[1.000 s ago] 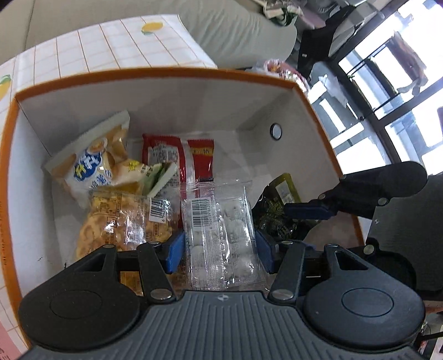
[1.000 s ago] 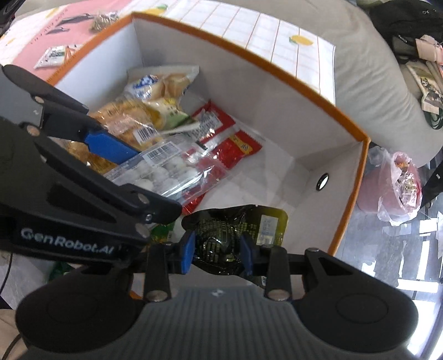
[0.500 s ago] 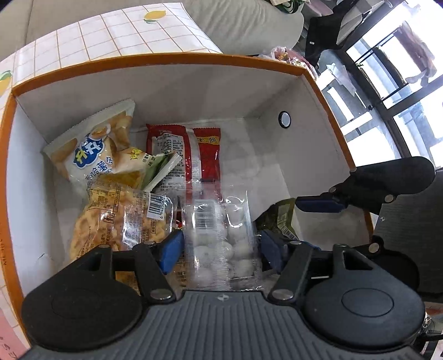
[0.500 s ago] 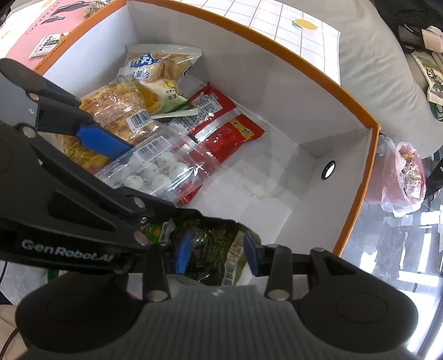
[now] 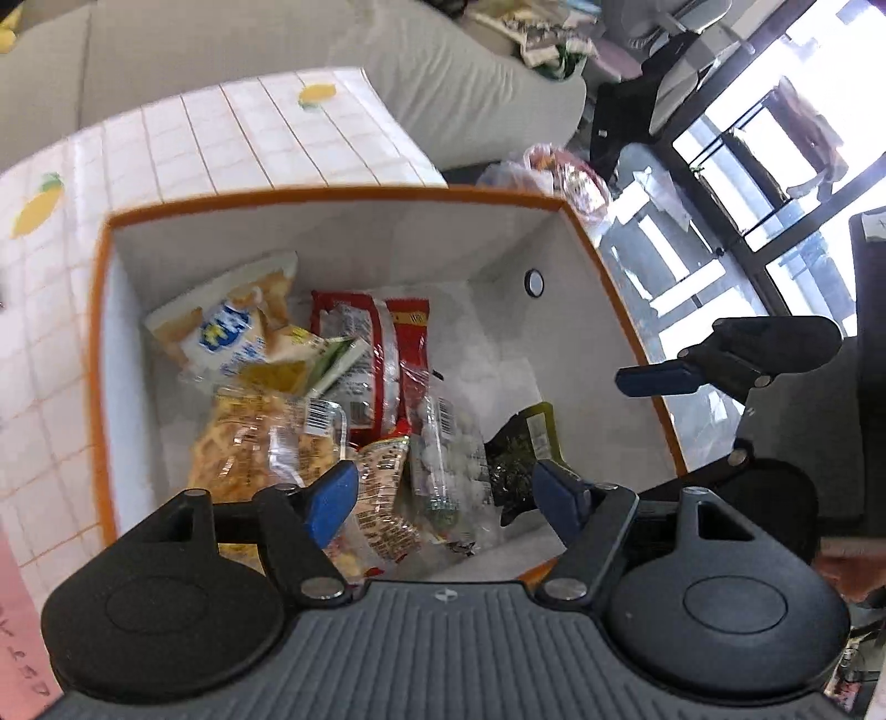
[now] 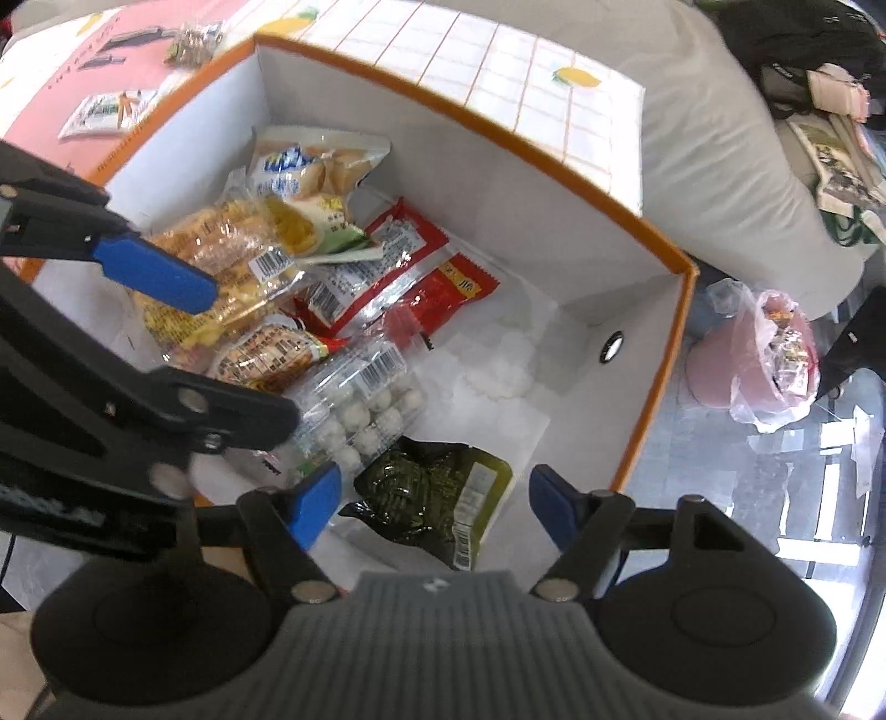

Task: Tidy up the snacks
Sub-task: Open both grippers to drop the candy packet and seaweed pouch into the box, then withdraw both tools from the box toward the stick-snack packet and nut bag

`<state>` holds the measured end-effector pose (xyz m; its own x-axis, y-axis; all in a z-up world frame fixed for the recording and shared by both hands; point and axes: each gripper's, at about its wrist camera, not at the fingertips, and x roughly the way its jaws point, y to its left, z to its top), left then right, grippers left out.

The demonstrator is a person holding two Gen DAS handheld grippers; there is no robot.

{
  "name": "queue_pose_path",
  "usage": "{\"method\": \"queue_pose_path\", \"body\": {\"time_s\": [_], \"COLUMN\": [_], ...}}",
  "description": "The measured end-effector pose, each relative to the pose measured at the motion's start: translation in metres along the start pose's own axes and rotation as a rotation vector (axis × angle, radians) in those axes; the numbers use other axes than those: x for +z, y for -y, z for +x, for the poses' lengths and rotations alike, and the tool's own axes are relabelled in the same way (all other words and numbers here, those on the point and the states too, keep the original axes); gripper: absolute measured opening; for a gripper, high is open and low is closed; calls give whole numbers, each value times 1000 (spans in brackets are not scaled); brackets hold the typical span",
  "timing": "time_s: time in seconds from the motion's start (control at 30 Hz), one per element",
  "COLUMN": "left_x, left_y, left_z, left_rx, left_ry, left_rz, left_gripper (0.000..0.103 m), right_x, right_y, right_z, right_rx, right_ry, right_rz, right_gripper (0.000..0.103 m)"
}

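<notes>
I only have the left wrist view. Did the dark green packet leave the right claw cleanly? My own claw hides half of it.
Observer: Yes. In the right wrist view the dark green packet lies flat on the box floor, between the right claw's opening jaws with neither pad touching it.
Operator: Anything left outside the box?
Observer: A white snack packet lies on the pink surface beyond the box's orange rim.
Operator: Only that one?
Observer: No, a small shiny packet sits farther along the same surface.
</notes>
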<state>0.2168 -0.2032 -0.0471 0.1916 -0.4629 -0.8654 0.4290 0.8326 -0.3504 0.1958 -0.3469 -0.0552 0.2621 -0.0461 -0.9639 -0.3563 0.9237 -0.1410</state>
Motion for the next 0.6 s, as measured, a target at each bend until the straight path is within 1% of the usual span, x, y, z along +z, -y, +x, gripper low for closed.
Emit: {"method": "queue_pose_path", "body": {"time_s": [0.13, 0.23, 0.33, 0.4, 0.5, 0.6], "left_x": [-7, -14, -23, -31, -43, -55], "left_y": [0, -3, -8, -13, -19, -29], "left_z": [-23, -42, -60, -71, -86, -96], "left_rx": [36, 80, 138, 190, 301, 407], "left_ry": [62, 119, 178, 228, 288, 327], "left_rz": [32, 68, 111, 141, 200, 248], "left_gripper": [84, 84, 84, 84, 84, 84], "right_x": [-6, -11, -15, -16, -14, -7], "right_y": [3, 0, -12, -23, -41, -60], "right_z": [-20, -36, -52, -59, -68, -74], "right_rx": [-23, -28, -23, -16, -7, 17], "right_ry": [74, 164, 257, 317, 401, 473], "right_rz": [96, 188, 246, 269, 302, 328], "right_gripper": [73, 73, 74, 74, 75, 76]}}
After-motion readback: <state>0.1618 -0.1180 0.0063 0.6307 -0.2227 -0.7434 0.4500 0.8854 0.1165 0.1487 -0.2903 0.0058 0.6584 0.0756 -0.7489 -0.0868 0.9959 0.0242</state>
